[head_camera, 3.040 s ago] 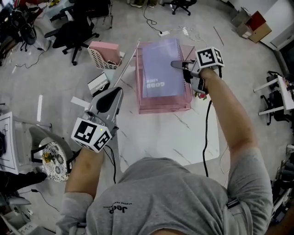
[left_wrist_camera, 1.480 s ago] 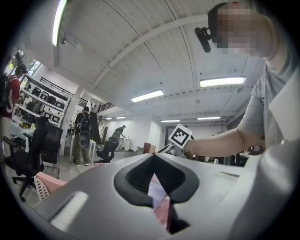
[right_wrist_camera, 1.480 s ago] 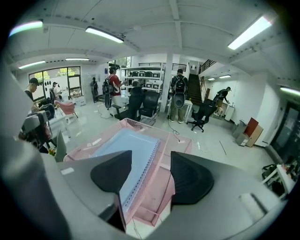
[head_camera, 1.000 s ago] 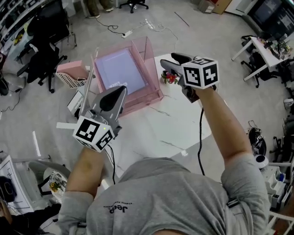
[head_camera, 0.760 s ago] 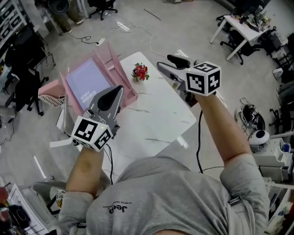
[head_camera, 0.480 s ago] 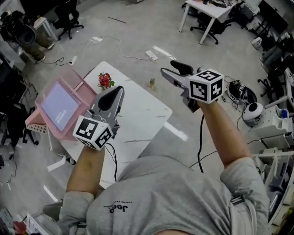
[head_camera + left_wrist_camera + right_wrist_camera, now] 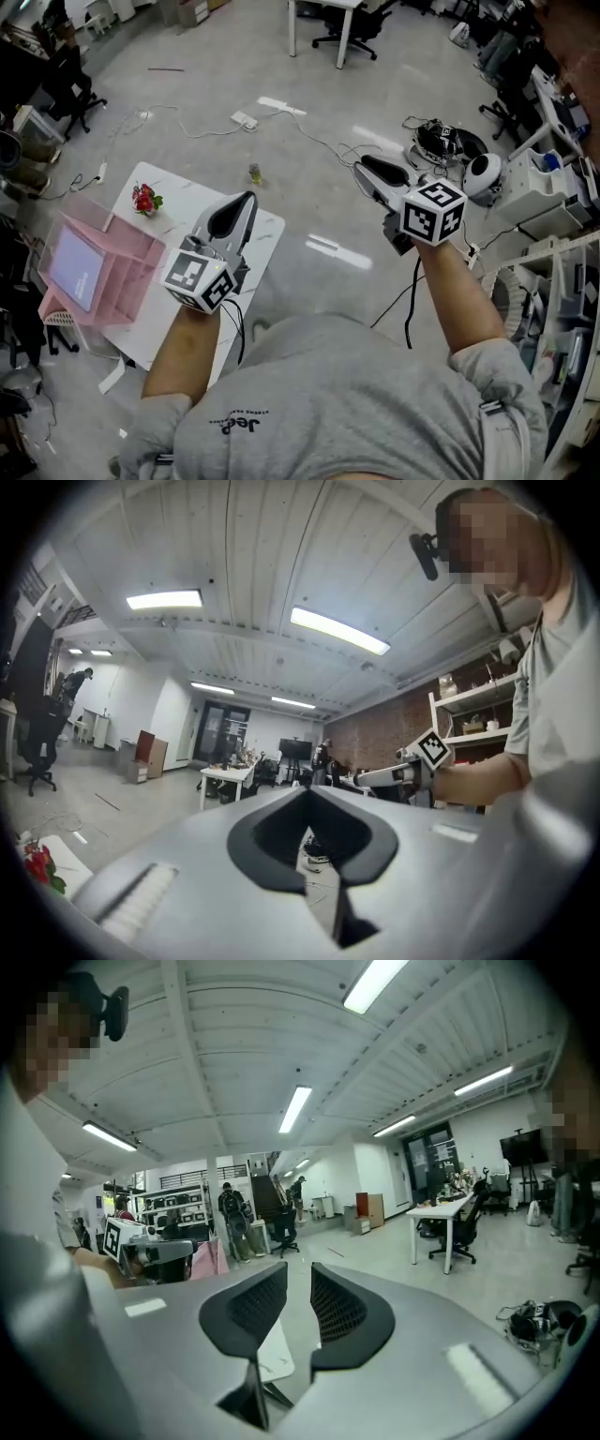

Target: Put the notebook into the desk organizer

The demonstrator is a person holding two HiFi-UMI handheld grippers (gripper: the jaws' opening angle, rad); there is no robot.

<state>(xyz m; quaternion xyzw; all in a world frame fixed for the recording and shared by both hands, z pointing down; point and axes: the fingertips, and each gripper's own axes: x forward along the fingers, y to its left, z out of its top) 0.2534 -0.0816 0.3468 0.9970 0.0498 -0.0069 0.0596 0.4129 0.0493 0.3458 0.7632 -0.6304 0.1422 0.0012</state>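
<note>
Two grippers are in our hands, and neither carries anything. On the left gripper the fingers meet at their tips, with only the hollow of their own pads behind the meeting point. On the right gripper the fingers have just been closing and now stand a narrow slit apart, with nothing between them.

We see the notebook, lavender-covered, sitting inside the pink desk organizer. The organizer stands at the left end of the white marbled tabletop and reaches to its edge. A small bunch of red flowers sits on the tabletop just beside the organizer's far corner.

In the head view our left gripper hangs over the tabletop's right-hand edge, to the right of the organizer and clear of it. Our right gripper is out over the grey floor, well apart from the tabletop and the notebook. Both point away from us, roughly level.

On the floor lie loose cables and a white power strip, and a dark office chair stands further off
</note>
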